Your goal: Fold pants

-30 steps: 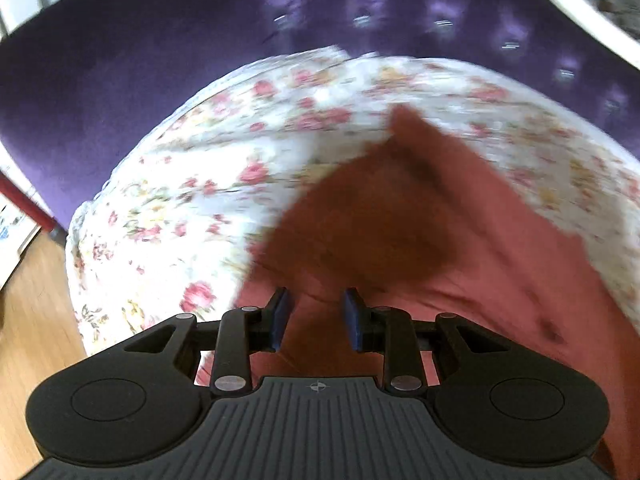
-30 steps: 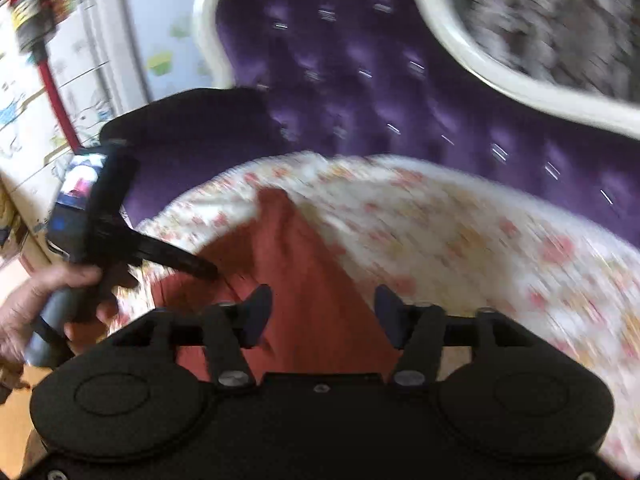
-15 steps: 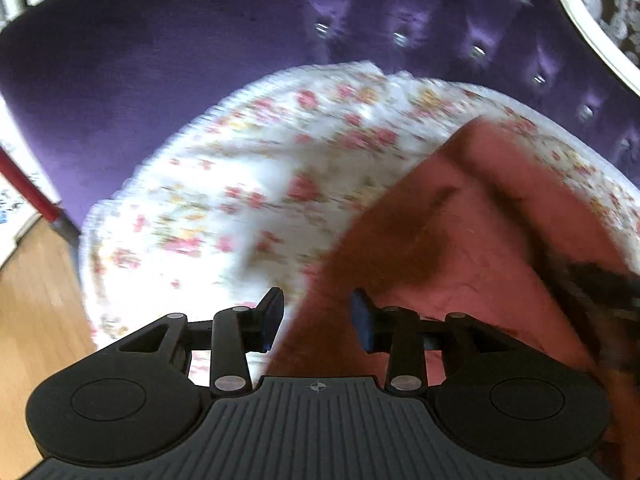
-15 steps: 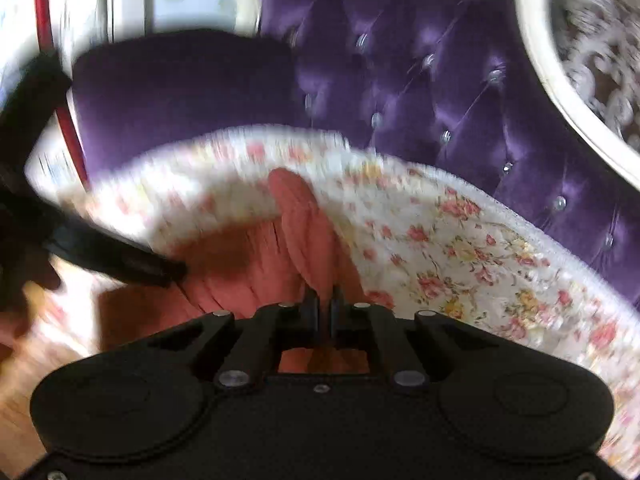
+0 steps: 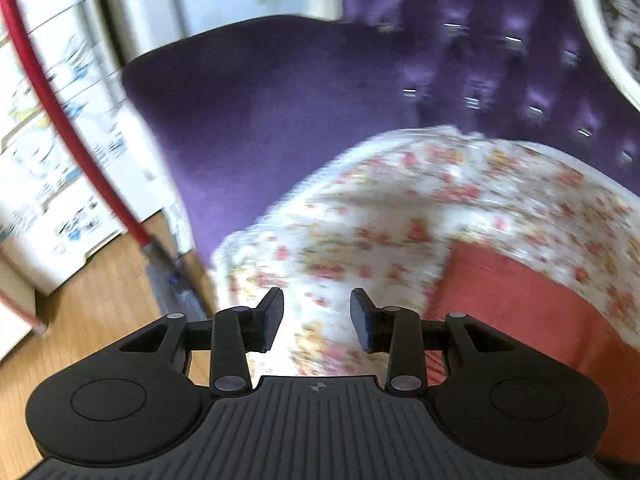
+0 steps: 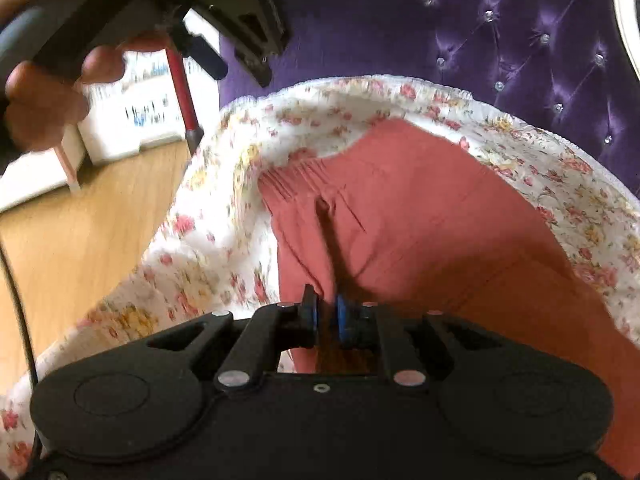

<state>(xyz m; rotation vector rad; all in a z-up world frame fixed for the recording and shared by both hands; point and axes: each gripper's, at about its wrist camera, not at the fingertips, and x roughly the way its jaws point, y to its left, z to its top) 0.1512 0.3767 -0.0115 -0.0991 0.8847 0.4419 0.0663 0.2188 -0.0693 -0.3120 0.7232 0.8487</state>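
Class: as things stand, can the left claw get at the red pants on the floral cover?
Probably yes. The left claw hangs open and empty above the floral cover; the pants lie uncovered just beside it, nothing between.

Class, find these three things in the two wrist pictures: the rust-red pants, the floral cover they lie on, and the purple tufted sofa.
rust-red pants [image 6: 420,216]: right wrist view, on the flat cloth.
floral cover [image 5: 400,216]: left wrist view, on its bare top.
purple tufted sofa [image 6: 540,40]: right wrist view, on the buttoned backrest.

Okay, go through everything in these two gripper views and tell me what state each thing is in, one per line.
Pants: lying partly folded on the floral cover, one ridge pinched up.
Right gripper: shut on the pants.
Left gripper: open, empty, above the floral cover.
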